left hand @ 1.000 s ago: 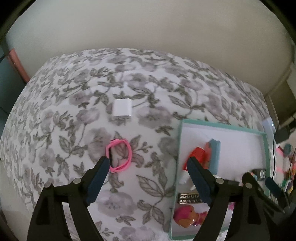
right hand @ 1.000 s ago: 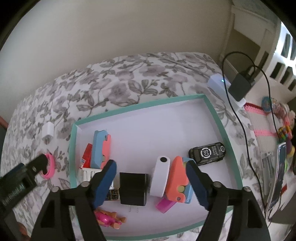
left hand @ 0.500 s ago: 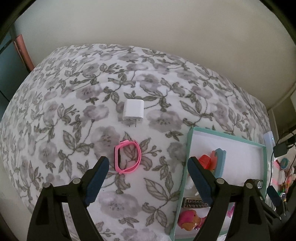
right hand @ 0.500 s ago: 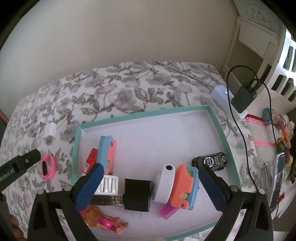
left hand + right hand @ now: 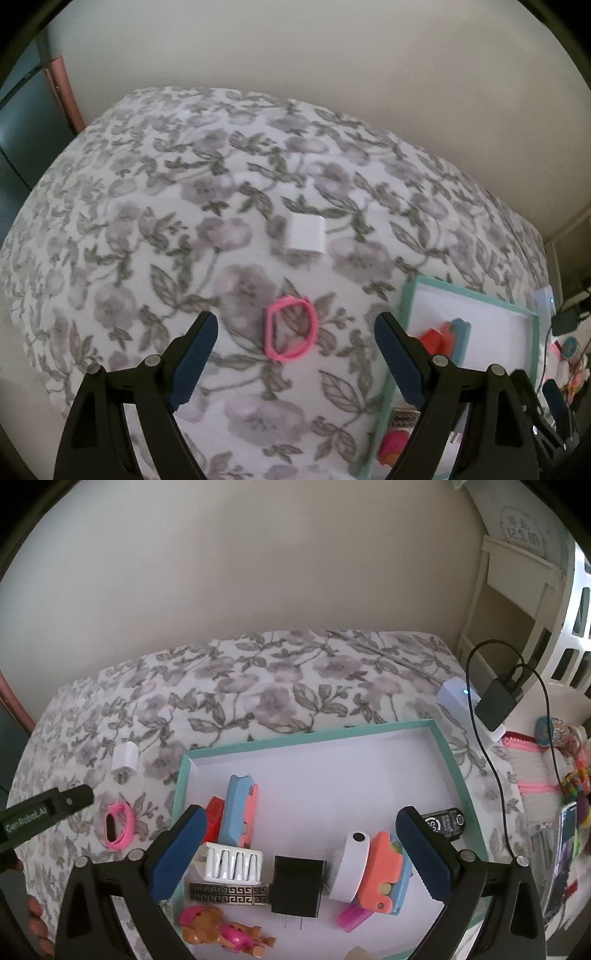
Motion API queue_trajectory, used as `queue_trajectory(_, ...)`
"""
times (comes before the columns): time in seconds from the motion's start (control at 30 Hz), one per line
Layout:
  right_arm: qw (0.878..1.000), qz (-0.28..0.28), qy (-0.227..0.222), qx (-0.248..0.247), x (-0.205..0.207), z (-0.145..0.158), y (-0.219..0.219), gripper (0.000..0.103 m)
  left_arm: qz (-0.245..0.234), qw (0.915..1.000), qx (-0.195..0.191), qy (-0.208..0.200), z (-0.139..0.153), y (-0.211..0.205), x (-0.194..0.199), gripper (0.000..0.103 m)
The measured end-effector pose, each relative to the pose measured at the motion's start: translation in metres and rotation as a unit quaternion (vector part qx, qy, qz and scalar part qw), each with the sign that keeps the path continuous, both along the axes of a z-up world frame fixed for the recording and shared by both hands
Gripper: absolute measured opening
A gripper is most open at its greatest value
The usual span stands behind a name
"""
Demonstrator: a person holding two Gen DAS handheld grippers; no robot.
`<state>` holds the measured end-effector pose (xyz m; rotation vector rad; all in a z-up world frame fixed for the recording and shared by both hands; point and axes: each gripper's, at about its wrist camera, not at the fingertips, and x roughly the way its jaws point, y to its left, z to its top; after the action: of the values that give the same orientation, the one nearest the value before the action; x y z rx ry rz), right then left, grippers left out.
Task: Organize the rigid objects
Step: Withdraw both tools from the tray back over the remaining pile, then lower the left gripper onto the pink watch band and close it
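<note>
A pink wristband lies on the floral bedspread, just beyond and between my open left gripper's fingers. A white charger cube lies farther back. They also show in the right wrist view, wristband and cube. The teal-rimmed white tray holds several objects: a black adapter, white charger, orange-and-blue blocks, white band, toy dog. My right gripper is open and empty above the tray's near half.
A white power strip with a black plug and cable sits at the bed's right edge. A shelf with toys and a phone stands to the right. A wall runs behind the bed. The tray edge is right of my left gripper.
My left gripper has pulled left and back from the tray, so the wristband now sits centred between its fingers. My right gripper has risen and drawn back over the tray.
</note>
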<state>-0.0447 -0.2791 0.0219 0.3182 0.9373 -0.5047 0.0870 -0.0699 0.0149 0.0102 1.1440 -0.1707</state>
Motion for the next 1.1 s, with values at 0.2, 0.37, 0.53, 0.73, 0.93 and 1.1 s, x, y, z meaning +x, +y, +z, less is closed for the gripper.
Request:
queue_trajectory(0.2,0.999,0.029,0.009,-0.015,0.009,-0.005,0.015,0.103,0.038,0.9992,0.009,-0.006,0.003,0.035,0.017,0.087)
queue_trajectory(0.37,0.997,0.072,-0.005,-0.018,0.021,-0.003,0.039,0.103,0.086,0.9962,0.011,-0.005,0.002,0.074,0.03,0.089)
queue_trajectory(0.53,0.993,0.118,-0.025,-0.003,0.04,-0.002,0.072,0.103,0.115,0.9933,0.003,0.01,-0.008,0.1,0.039,0.091)
queue_trajectory(0.73,0.989,0.15,-0.013,0.015,0.067,-0.013,0.102,0.103,0.1,0.994,0.005,0.044,-0.033,0.1,0.049,0.092)
queue_trajectory(0.93,0.983,0.181,0.031,-0.002,0.086,-0.034,0.124,0.103,0.068,0.9934,-0.006,0.092,-0.059,0.086,0.055,0.092)
queue_trajectory(1.1,0.981,0.186,0.053,0.003,0.094,-0.047,0.124,0.103,0.04,0.992,-0.003,0.12,-0.076,0.071,0.058,0.092)
